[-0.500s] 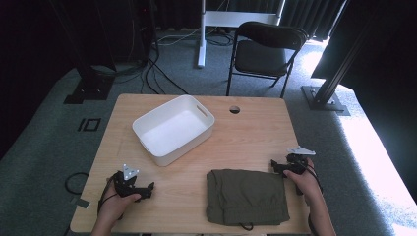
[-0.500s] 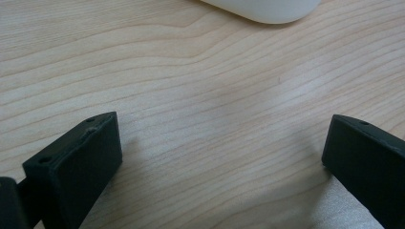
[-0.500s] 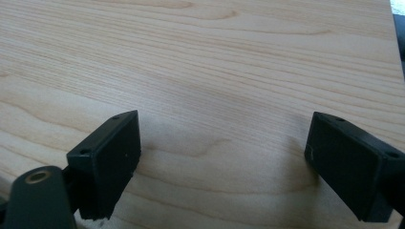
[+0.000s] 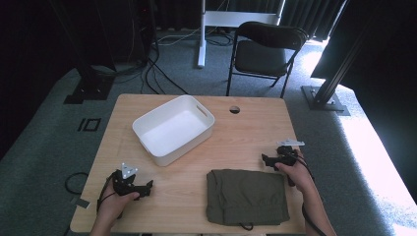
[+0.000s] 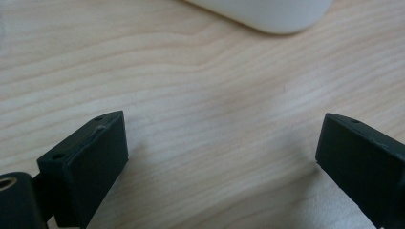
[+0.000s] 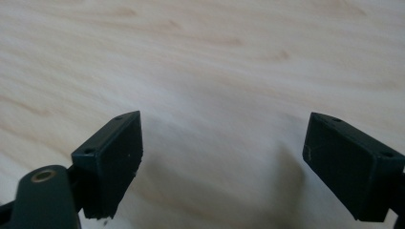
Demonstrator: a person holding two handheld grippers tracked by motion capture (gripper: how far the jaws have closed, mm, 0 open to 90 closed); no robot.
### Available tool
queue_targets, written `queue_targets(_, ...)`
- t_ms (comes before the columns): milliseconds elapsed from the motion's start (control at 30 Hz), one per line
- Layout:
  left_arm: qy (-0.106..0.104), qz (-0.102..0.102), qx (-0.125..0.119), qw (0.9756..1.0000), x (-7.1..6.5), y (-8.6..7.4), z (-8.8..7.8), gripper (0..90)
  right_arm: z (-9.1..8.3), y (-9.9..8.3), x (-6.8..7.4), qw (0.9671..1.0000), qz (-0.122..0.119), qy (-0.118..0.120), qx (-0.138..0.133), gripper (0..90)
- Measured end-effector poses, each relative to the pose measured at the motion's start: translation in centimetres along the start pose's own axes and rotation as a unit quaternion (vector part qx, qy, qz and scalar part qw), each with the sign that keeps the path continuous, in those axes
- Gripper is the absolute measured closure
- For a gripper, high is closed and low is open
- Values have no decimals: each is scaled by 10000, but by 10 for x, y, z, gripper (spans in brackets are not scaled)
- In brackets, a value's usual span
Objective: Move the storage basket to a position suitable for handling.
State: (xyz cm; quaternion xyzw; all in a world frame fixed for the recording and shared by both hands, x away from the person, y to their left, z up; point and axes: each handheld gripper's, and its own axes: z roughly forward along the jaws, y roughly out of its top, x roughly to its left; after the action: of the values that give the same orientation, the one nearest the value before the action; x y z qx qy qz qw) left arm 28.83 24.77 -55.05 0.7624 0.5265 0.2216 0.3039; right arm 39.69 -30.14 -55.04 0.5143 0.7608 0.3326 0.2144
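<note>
High view first: the folded olive garment point(image 4: 247, 197) lies at the lower centre of the frame, near the table's point(image 4: 255, 128) front edge, with the white bin point(image 4: 173, 129) up and to the left of it. The left gripper point(image 4: 147, 187) rests at lower left, well apart from the cloth; the right gripper point(image 4: 265, 158) sits just above the cloth's upper right corner, pointing left. Left gripper view: jaws spread wide, nothing between them but bare wood, the bin's wall point(image 5: 267, 12) at the top edge. Right gripper view: jaws likewise released over empty tabletop. My read is the cloth goes to the bin, so both grippers want to come in low at opposite edges, pinch every layer of the fold, and lift together so nothing sags open
</note>
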Motion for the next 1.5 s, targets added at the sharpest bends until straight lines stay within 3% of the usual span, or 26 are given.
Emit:
queue_targets(167, -21, 37, -60, 10000, -2, 8, -1, 56, 9, 19, 12, 9999, -92, 118, -82, 133)
queue_targets(233, -67, -5, -98, 9999, -4, 11, -1, 56, 13, 32, 22, 9995, -235, 159, -124, 133)
queue_targets(633, -70, -85, -323, 9994, -2, 30, -7, 58, 19, 74, 49, 9974, -394, 473, -388, 134)
queue_targets(1167, -57, -113, -847, 9963, 7, 68, -28, 66, 36, 140, 105, 9906, -677, 932, -740, 134)
queue_targets(1333, -21, -110, -965, 9953, 12, 84, -30, 66, 43, 151, 118, 9896, -690, 994, -780, 134)
queue_targets(1500, 38, -266, -1057, 9940, 20, 98, -23, 66, 54, 162, 129, 9906, -701, 827, -837, 134)
